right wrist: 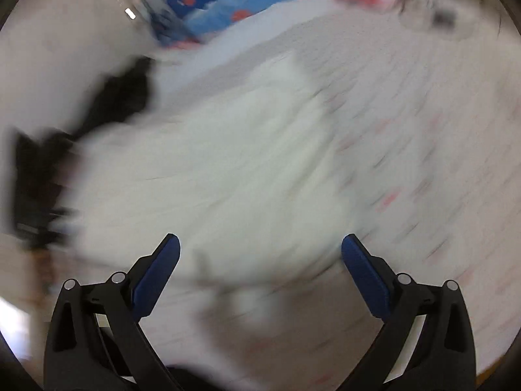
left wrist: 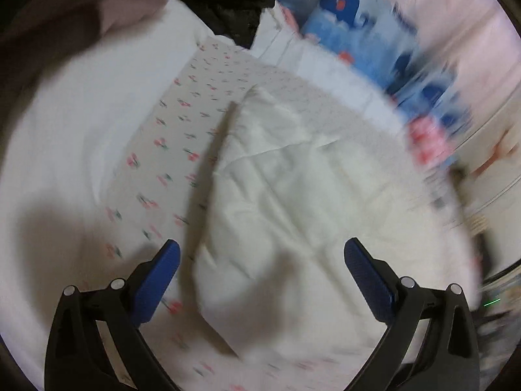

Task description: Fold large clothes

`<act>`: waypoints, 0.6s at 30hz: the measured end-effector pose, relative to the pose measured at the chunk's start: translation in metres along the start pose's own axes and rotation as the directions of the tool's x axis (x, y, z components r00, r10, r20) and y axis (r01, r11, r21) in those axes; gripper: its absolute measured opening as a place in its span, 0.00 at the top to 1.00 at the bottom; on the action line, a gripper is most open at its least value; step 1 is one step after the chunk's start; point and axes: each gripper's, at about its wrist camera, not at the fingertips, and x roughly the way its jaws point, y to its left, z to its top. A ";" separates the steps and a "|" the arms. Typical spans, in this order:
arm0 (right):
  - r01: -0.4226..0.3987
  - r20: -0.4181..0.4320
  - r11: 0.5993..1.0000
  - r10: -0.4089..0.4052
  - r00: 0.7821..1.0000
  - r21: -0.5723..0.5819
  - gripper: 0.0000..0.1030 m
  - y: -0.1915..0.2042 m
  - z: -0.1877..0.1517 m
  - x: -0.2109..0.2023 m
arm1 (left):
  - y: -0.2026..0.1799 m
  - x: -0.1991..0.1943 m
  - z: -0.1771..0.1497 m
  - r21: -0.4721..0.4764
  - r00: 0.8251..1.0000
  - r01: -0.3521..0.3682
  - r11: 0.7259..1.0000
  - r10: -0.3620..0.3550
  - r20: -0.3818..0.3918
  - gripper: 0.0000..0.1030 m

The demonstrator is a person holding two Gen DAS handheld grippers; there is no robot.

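Note:
A large white garment (left wrist: 293, 189) lies folded and creased on a bed sheet with a small cherry print (left wrist: 182, 123). My left gripper (left wrist: 260, 257) is open and empty, held just above the garment's near edge. In the right wrist view the same white garment (right wrist: 228, 163) is blurred by motion. My right gripper (right wrist: 260, 247) is open and empty above its near edge. The cherry-print sheet (right wrist: 423, 130) stretches to the right there.
A black garment (left wrist: 228, 3) and a brownish cloth (left wrist: 65, 22) lie at the far left. A blue whale-print pillow (left wrist: 358, 32) sits at the far side, also in the right wrist view (right wrist: 208, 3). A black shape (right wrist: 49, 163) is at the left.

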 end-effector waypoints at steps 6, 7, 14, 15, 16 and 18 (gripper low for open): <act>-0.070 -0.033 0.995 0.073 0.997 0.076 0.07 -0.001 -0.013 0.014 | 0.011 -0.013 -0.049 -0.195 0.972 0.227 0.954 -0.235 -0.018 0.06; -0.090 -0.040 0.993 0.093 0.995 0.071 0.07 0.005 -0.012 0.016 | 0.013 -0.010 -0.059 -0.224 0.966 0.247 0.943 -0.258 -0.021 0.06; -0.140 -0.171 0.988 0.150 0.974 0.070 0.07 0.038 -0.024 0.062 | 0.030 0.014 -0.090 -0.399 0.941 0.299 0.867 -0.337 -0.026 0.06; -0.133 -0.166 0.989 0.143 0.976 0.070 0.07 0.040 -0.023 0.066 | 0.027 0.019 -0.091 -0.412 0.939 0.300 0.861 -0.342 -0.031 0.06; -0.147 -0.155 0.986 0.158 0.975 0.077 0.07 0.044 -0.016 0.070 | 0.024 0.022 -0.092 -0.412 0.933 0.316 0.854 -0.359 -0.029 0.06; -0.170 -0.106 0.979 0.182 0.978 0.108 0.06 0.047 -0.001 0.070 | 0.013 0.026 -0.092 -0.391 0.922 0.346 0.853 -0.385 -0.024 0.06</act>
